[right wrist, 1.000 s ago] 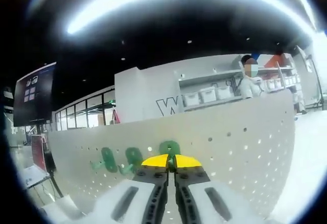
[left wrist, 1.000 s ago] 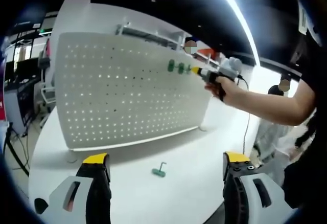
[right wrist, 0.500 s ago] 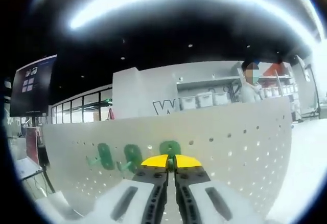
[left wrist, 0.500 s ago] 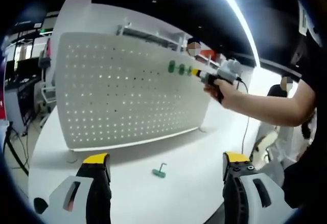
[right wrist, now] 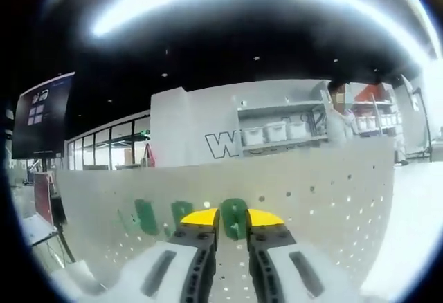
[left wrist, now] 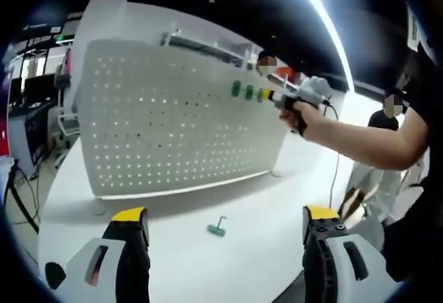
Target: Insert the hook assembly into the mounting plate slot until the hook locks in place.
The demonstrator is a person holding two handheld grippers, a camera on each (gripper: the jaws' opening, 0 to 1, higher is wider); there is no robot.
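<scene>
While right gripper (right wrist: 232,218) jaws parted around mounted hook (right wrist: 233,217); left gripper (left wrist: 221,223) agape, empty.

Grey left gripper (left wrist: 221,223), 2 yellow-tipped black jaws; person's black sleeve (left wrist: 423,75).

Ahead of my right gripper (right wrist: 232,218) with its matt yellow pads, a matt white perforated panel (left wrist: 173,130) that looks like painted metal, glossy green plastic hooks (right wrist: 233,216) on it, beneath my left gripper (left wrist: 220,220) a smooth white tabletop (left wrist: 263,206) with soft sheen
</scene>
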